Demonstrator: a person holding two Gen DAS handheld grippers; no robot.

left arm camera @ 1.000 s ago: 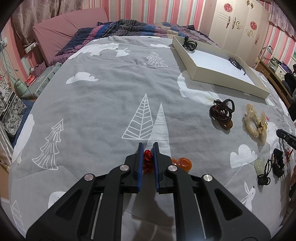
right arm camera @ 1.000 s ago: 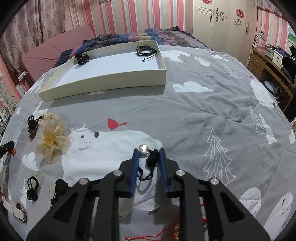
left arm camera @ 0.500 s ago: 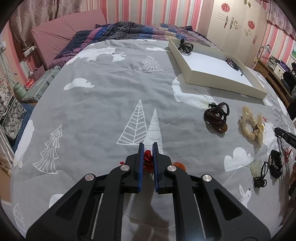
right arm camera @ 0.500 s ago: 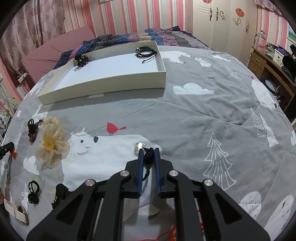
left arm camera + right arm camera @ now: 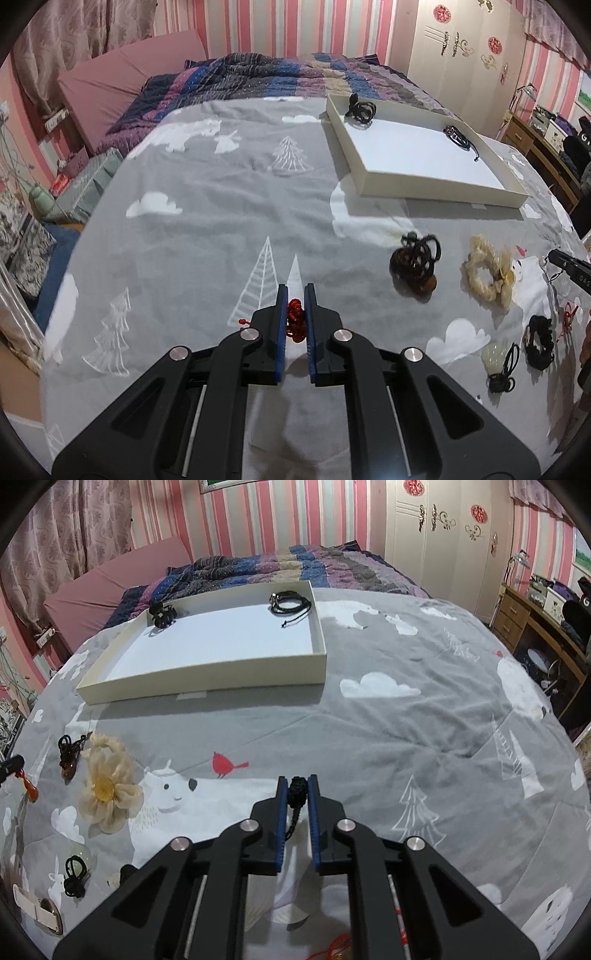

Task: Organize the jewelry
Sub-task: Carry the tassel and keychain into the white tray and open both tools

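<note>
Currently, pick-up step: left claw [image 5: 295,314] closed on red knot [image 5: 295,320], right claw [image 5: 298,794], jaws just closing, clamped on black cord [image 5: 297,792], both over the bed [image 5: 406,738]; next, likely, carry each to white tray [image 5: 207,679] and release inside.

Dim, even indoor light, pinkish cast. Soft shadows below tray [image 5: 207,681]. Strong fisheye bending, black vignette corners. Slight blur on dark bracelet [image 5: 415,264].

Bare grey bedspread [image 5: 406,720] (wide and flat) leads to the tray [image 5: 207,679]; the flower scrunchie [image 5: 107,786] lies leftward.
</note>
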